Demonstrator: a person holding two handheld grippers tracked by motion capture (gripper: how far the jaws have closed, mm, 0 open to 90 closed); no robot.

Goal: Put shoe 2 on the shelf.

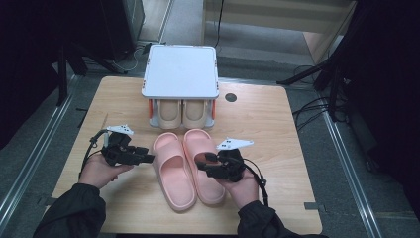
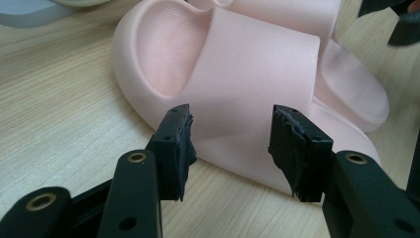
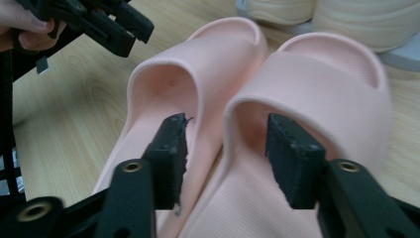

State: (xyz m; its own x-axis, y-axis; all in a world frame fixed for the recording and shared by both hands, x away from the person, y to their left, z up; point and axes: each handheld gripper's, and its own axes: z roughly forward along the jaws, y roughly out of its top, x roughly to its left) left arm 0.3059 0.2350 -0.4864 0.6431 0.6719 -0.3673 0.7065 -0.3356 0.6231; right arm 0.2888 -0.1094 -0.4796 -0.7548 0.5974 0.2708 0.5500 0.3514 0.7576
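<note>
Two pink slides lie side by side in the middle of the wooden table (image 1: 257,114), toes pointing away from the person: the left pink slide (image 1: 172,171) and the right pink slide (image 1: 205,163), touching along their inner edges. Behind them stands a small white rack (image 1: 181,72) with a pair of beige slides (image 1: 182,114) tucked under its top.

The left tongs (image 1: 147,158) hover just beside the outer edge of the left slide, spread, with nothing between them; in the left gripper view the strap's side sits squarely between the pads. The right tongs (image 1: 200,167) hang over the right slide behind its strap, also spread and empty.

The step in hand looks like a grasp on each slide, probably to move the pair toward the rack. To do it well, each pair of tongs should close on the firm strap edge or sidewall rather than the soft footbed, biting deep enough that the foam does not squirm out. Lifting both together keeps the pair aligned.

Count: two pink slides, two beige slides, one rack, two tongs.
</note>
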